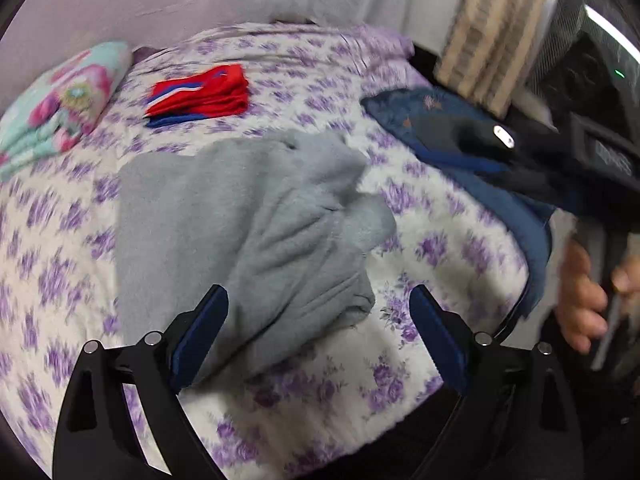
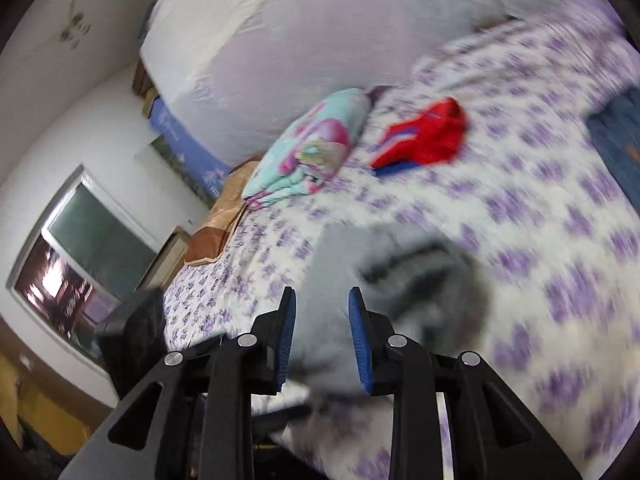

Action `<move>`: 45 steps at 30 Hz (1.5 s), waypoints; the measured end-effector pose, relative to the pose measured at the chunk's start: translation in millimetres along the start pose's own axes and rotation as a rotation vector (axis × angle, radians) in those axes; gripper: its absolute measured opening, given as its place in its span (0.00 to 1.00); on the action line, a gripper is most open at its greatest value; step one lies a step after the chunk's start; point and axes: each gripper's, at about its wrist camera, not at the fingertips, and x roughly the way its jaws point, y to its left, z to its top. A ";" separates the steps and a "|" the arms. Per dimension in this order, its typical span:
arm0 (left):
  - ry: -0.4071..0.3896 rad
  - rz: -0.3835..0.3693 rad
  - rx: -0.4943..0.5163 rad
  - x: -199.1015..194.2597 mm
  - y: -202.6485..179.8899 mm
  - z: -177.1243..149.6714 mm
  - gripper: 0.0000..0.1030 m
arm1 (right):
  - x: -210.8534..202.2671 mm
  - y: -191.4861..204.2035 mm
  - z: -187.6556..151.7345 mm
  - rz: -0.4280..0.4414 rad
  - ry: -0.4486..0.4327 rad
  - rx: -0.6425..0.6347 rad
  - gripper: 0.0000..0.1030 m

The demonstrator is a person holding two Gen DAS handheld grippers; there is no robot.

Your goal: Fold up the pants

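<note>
Grey pants [image 1: 248, 216] lie rumpled and partly folded on the purple-flowered bed sheet [image 1: 440, 240]. My left gripper [image 1: 320, 312] is open wide, just above the near end of the pants, holding nothing. In the right wrist view the grey pants [image 2: 400, 280] are a blur right in front of my right gripper [image 2: 322, 308], whose blue pads [image 2: 358, 332] stand a narrow gap apart with nothing clearly between them. The right gripper's body and the hand holding it [image 1: 580, 292] show at the right edge of the left wrist view.
A folded red, white and blue garment [image 1: 200, 94] lies further back on the bed. A folded floral blanket [image 1: 56, 108] sits at the back left. A blue denim garment [image 1: 460, 152] lies at the bed's right edge. A wall [image 2: 300, 40] runs behind the bed.
</note>
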 end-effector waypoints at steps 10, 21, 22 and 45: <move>-0.082 -0.010 -0.184 -34.9 57.2 12.2 0.85 | 70.4 -22.4 -12.9 -0.234 0.146 -0.022 0.21; 0.175 0.051 -0.227 105.3 88.0 68.7 0.31 | 59.6 -57.1 -46.9 -0.268 0.149 0.017 0.17; 0.177 0.037 -0.250 109.9 94.2 68.1 0.31 | 63.9 -59.7 -46.9 -0.276 0.150 0.022 0.17; 0.130 -0.084 -0.266 32.4 86.4 -38.6 0.29 | 295.1 28.1 55.2 -0.404 0.525 -0.159 0.06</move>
